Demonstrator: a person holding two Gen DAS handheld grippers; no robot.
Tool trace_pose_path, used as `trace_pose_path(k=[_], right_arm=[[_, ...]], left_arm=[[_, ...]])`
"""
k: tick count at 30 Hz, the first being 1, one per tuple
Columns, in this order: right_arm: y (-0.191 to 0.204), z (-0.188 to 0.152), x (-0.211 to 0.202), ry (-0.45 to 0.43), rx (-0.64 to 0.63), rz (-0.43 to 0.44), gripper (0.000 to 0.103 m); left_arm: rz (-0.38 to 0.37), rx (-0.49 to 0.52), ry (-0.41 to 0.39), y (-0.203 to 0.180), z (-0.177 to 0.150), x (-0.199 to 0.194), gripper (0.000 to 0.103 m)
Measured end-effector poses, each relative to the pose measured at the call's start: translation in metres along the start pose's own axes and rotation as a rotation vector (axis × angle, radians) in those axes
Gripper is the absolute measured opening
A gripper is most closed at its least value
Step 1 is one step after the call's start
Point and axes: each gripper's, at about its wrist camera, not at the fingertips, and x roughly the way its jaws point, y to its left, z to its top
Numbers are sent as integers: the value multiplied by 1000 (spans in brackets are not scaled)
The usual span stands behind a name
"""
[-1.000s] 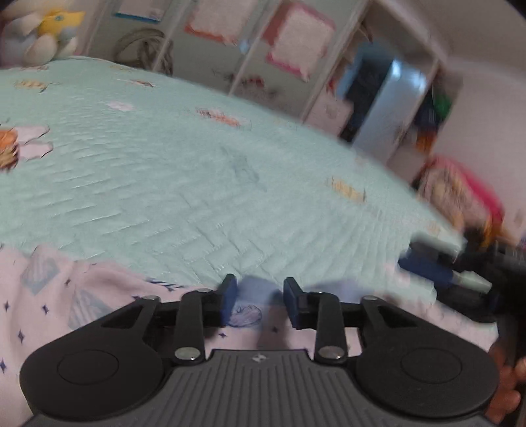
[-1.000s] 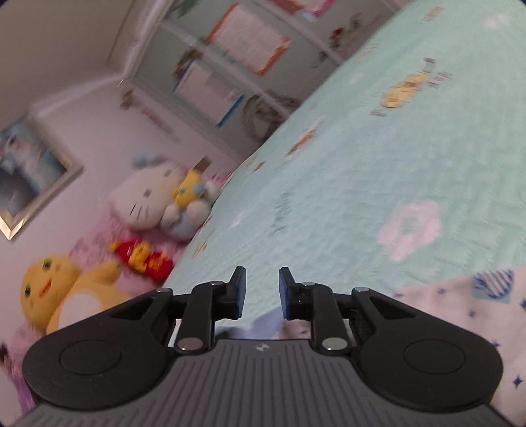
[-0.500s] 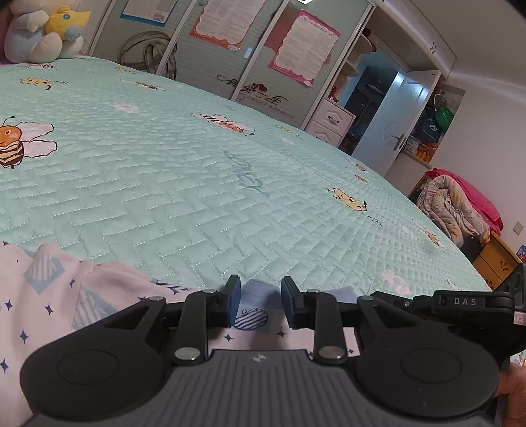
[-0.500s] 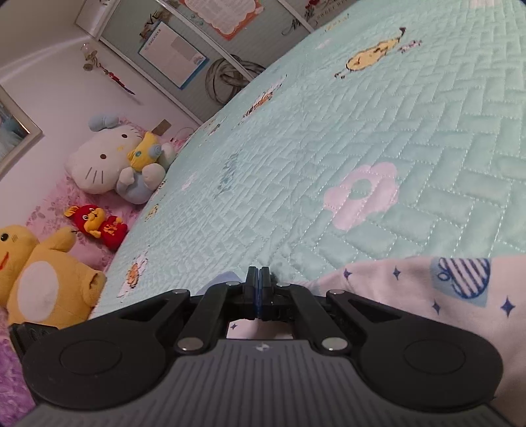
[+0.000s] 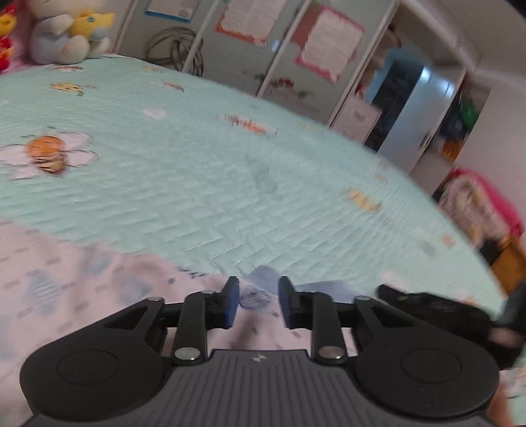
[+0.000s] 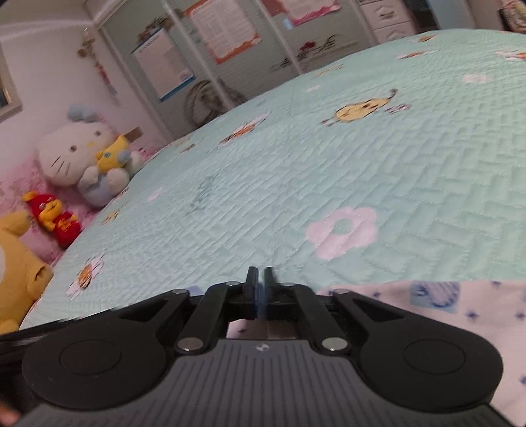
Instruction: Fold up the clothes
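Pink printed garment on a mint quilted bedspread, attended by two handheld grippers.

The garment (image 5: 82,289) is spread at the near edge of the bedspread (image 5: 213,184), directly beneath both tools. The left gripper (image 5: 257,303) is held with its fingers parted, a pale blue fold of the garment lying between them but ungripped. The right gripper (image 6: 259,292) is closed tight, its fingers pressed together with a thin strip showing between them, apparently cloth; the garment (image 6: 460,315) extends to its right. The fabric is recorded as pale pink with small dark stars and blue striped patches, blurred in the left view. No writing is legible; the wardrobe posters (image 6: 223,29) are too blurred to read. Plush toys (image 6: 82,154) are noted at the bed's far side.
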Motion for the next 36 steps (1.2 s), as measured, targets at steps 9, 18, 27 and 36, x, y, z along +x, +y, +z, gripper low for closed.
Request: trace_pose_path(k=[9,18,27,36], right_arm=[[56,-69,-105,153,209,253,36],[85,-132,-148,220,297,219,34],[163,-208,-195,449,200,406,34],[195,-230,-220,455,66,369,27]], left_arm=[[-13,-142,13,41,-16,-104,65],[45,-357,32,99,-53,-170,57],[-34,-327,140,89,-115,-224,57],[-10,-223,145,89,-126,-228,47]])
